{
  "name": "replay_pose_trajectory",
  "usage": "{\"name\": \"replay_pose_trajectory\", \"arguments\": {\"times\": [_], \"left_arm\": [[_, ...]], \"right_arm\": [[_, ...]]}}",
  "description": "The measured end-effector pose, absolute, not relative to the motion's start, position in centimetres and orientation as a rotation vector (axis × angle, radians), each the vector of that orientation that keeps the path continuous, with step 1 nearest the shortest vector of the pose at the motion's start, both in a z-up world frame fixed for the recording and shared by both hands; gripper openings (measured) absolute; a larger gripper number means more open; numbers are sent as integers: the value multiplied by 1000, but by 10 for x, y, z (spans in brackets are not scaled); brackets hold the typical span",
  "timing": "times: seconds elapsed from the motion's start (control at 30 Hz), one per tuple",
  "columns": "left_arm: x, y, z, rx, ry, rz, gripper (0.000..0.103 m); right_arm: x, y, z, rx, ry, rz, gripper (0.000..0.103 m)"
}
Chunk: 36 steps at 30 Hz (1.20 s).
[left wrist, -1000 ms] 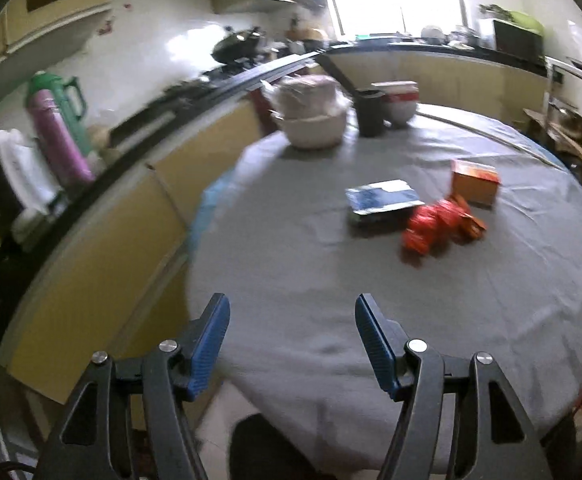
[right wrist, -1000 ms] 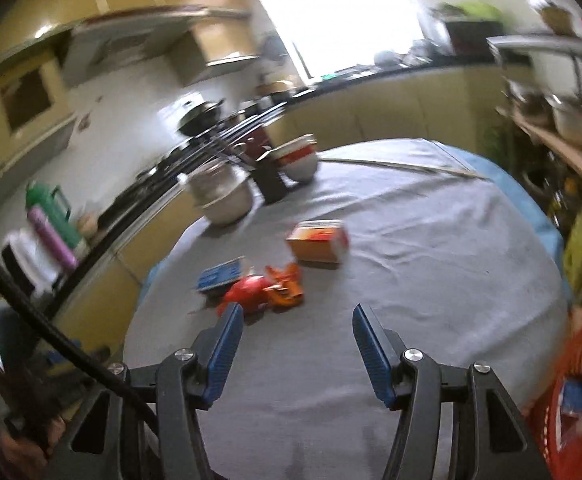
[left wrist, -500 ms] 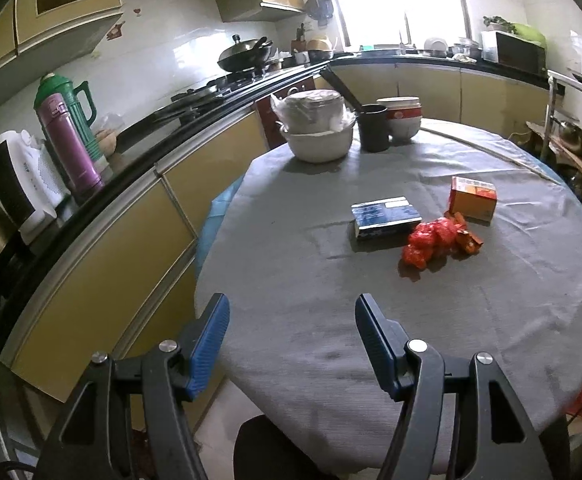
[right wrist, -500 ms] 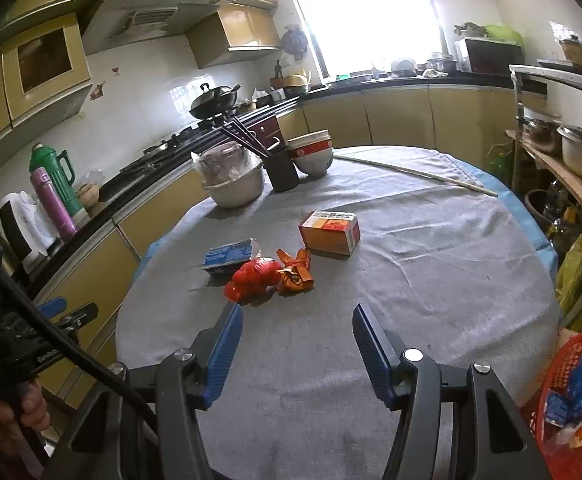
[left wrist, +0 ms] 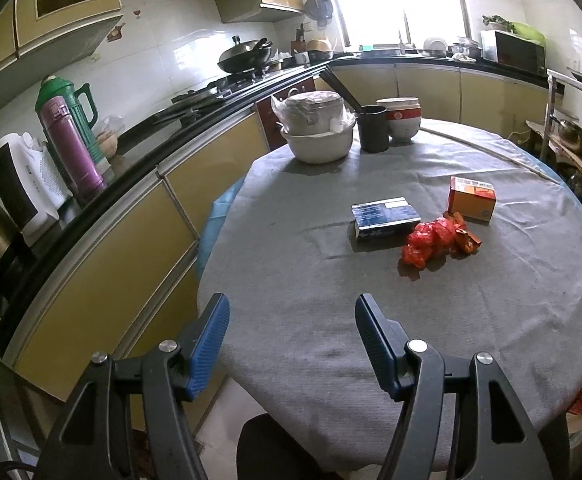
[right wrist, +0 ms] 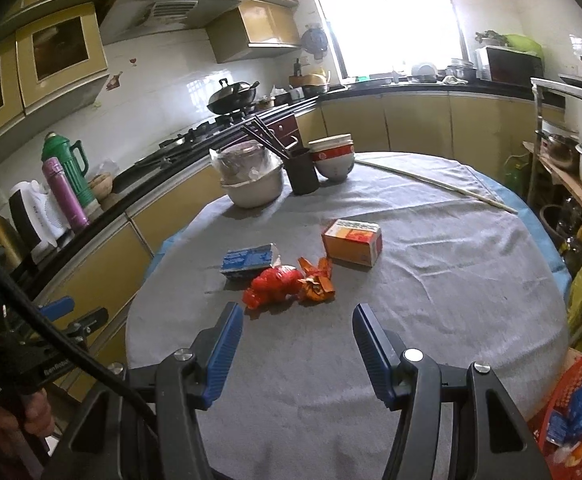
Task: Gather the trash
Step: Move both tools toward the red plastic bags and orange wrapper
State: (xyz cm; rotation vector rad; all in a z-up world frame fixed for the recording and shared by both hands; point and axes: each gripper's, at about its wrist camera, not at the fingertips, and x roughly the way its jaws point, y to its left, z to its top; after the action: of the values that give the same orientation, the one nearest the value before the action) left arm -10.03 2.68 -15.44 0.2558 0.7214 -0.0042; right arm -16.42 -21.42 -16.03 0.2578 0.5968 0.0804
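Observation:
Trash lies mid-table on the grey cloth: a blue box point(left wrist: 385, 217) point(right wrist: 249, 260), a crumpled red wrapper point(left wrist: 427, 241) point(right wrist: 273, 285), an orange wrapper point(left wrist: 463, 234) point(right wrist: 315, 280) and an orange carton point(left wrist: 472, 198) point(right wrist: 353, 241). My left gripper point(left wrist: 292, 320) hangs open over the near table edge, well short of the trash, nothing between its blue pads. My right gripper point(right wrist: 297, 330) is open too, just short of the red wrapper. A red basket point(right wrist: 571, 404) with trash in it stands on the floor at the lower right.
At the table's far side stand a covered pot in a basin point(left wrist: 317, 130), a dark chopstick holder point(left wrist: 373, 128) and stacked bowls point(left wrist: 401, 118). A counter with flasks point(left wrist: 71, 140) and a stove runs along the left. A shelf with pots point(right wrist: 579, 168) stands at the right. A hand point(right wrist: 15, 416) holds the left gripper.
Both views have sharpened from blur. The right gripper has shifted and rolled a little, and the trash now sits closer to its fingers. The left gripper holds nearly still.

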Motion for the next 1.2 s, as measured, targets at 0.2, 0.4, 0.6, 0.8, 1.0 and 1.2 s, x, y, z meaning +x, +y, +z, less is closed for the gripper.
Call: {"name": "replay_pose_trajectory", "arguments": {"times": [0.2, 0.4, 0.6, 0.8, 1.0, 1.2], "left_arm": [[-98, 30, -153, 258, 720, 7, 66], [-95, 35, -154, 251, 725, 15, 66], [-91, 36, -155, 249, 731, 14, 66], [-89, 36, -158, 249, 736, 10, 66], [-86, 37, -160, 248, 746, 7, 66], [-82, 35, -164, 250, 754, 4, 66]], "right_arm": [[-151, -202, -160, 228, 625, 102, 61], [-143, -192, -159, 208, 631, 120, 61], [-138, -190, -163, 209, 648, 122, 61], [-135, -190, -164, 213, 658, 121, 61], [-131, -191, -167, 223, 667, 120, 61], [-125, -192, -171, 231, 674, 120, 61]]}}
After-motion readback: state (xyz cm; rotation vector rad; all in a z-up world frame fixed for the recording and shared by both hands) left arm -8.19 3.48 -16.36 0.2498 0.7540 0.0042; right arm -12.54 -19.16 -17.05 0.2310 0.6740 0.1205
